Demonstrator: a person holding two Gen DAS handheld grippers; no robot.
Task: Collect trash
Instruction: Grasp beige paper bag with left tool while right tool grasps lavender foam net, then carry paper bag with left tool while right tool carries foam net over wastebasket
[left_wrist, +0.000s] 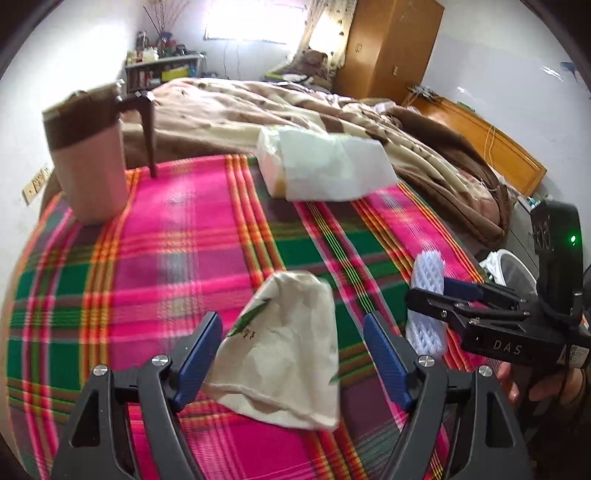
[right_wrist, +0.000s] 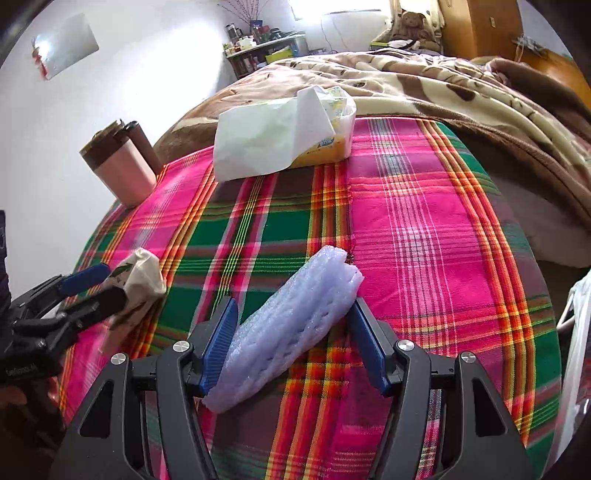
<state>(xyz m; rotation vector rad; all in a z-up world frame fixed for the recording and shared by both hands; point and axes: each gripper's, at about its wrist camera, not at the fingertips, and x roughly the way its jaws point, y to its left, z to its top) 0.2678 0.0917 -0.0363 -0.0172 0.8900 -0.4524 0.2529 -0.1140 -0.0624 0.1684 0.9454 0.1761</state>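
Nearest the left wrist camera we see the left claw with its blue pads spread wide around a crumpled cream paper bag. One pad sits against the bag's left edge; the other stands clear of it, so we read this claw as open.

Nearest the right wrist camera we see the right claw, also spread, with a pale lilac foam net sleeve between its pads. The near end of the sleeve touches the left pad and the far end lies just beside the right pad; the pads do not clamp it.

Both items lie on the plaid bedspread at the near end of the bed.

View differences:
- Only the left wrist view shows the white mesh bin beyond the bed edge, and the sleeve's open net pattern.
- Only the right wrist view shows the sleeve's full length.

The sleeve's long axis runs diagonally, from near left to far right. The bag tapers away from the camera and carries green leaf print.

A pink mug and a tissue pack sit farther up the bed.
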